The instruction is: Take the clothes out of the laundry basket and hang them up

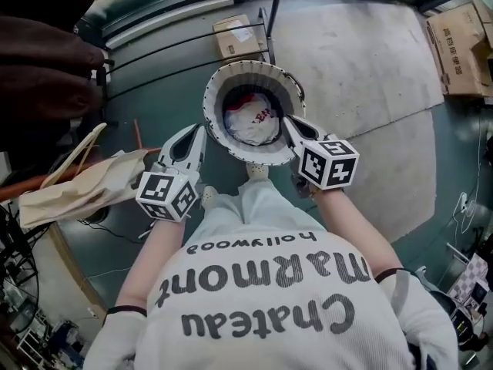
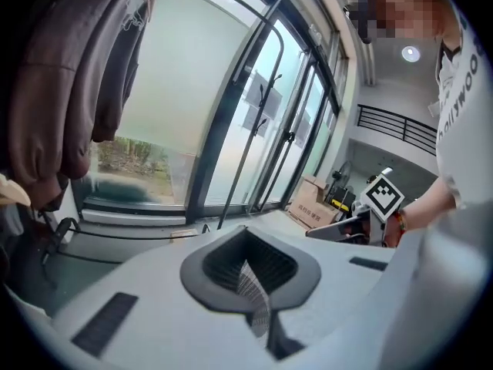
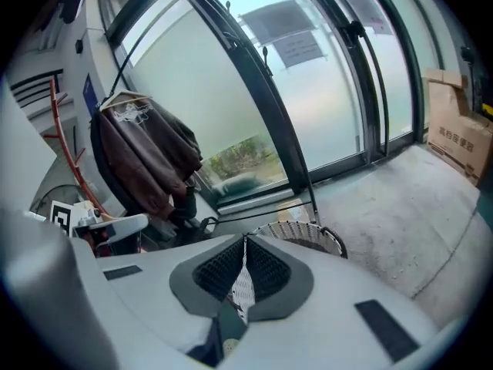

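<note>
A round white laundry basket stands on the floor in front of me, with a white garment with red print and some dark cloth inside. My left gripper is shut and empty just outside the basket's left rim. My right gripper is shut and empty too, its tips at the right rim. In the left gripper view the shut jaws point at the glass wall. The right gripper view shows its shut jaws with the basket just beyond them.
Brown garments hang at the left on a rack whose black base bars run behind the basket. A beige paper bag lies at the left. Cardboard boxes stand behind and far right.
</note>
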Demonstrator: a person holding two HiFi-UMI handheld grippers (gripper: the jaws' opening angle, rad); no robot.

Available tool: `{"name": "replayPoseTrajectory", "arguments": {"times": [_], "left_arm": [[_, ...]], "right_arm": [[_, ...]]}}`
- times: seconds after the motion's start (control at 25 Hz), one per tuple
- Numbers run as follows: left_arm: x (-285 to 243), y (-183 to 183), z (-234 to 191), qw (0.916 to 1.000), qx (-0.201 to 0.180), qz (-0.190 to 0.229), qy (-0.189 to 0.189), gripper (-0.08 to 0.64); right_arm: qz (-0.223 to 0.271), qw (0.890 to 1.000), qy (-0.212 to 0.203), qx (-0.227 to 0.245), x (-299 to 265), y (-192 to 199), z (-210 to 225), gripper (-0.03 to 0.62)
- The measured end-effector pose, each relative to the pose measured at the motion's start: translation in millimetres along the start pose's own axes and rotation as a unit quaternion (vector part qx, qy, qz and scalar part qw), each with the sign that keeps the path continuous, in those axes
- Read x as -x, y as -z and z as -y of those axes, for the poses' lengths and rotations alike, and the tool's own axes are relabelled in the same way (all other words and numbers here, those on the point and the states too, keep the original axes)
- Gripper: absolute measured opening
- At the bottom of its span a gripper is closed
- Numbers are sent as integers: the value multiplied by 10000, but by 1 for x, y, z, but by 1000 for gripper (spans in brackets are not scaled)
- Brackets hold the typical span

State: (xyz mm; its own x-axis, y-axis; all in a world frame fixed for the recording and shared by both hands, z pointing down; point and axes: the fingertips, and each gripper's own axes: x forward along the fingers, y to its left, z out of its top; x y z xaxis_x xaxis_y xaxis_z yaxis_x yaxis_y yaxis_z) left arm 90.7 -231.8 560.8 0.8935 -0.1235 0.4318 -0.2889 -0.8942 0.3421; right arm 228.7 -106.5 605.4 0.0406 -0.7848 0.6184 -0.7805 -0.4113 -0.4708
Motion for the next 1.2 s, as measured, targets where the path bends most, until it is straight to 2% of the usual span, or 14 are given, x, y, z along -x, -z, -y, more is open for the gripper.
{"name": "replayPoseTrajectory", "arguments": {"times": [0.16, 0.36, 0.56, 0.72, 0.92, 1.12, 1.16, 1.2], "left_arm": [[-22, 13, -1, 9996, 180, -157, -166, 8], [-42, 47, -7, 9987, 276, -410, -115, 8], [-64, 90, -18, 9974, 276, -658, 141, 8], [-89, 105, -24, 9953, -68, -816, 524, 8], [-117, 104, -46, 9931, -212, -750, 877, 9], [-136, 89, -81, 9964, -145, -353, 754, 9], [-137, 85, -87, 9969, -117, -256, 740, 9], [-138, 83, -92, 9971, -117, -167, 737, 9]], "right_arm": [[-403, 9987, -259, 187, -30, 3, 12, 34], [-830, 9956, -367, 247, -67, 35, 19, 34], [-1343, 9897, -440, 215, -100, 86, 17, 34], [-1751, 9826, -553, 262, -122, 124, 16, 34], [-1864, 9806, -391, 458, -160, 143, 38, 34], [-1994, 9760, -328, 810, -219, 169, 76, 45], [-2054, 9746, -317, 829, -232, 177, 85, 78], [-2136, 9729, -306, 834, -245, 186, 94, 148]]}}
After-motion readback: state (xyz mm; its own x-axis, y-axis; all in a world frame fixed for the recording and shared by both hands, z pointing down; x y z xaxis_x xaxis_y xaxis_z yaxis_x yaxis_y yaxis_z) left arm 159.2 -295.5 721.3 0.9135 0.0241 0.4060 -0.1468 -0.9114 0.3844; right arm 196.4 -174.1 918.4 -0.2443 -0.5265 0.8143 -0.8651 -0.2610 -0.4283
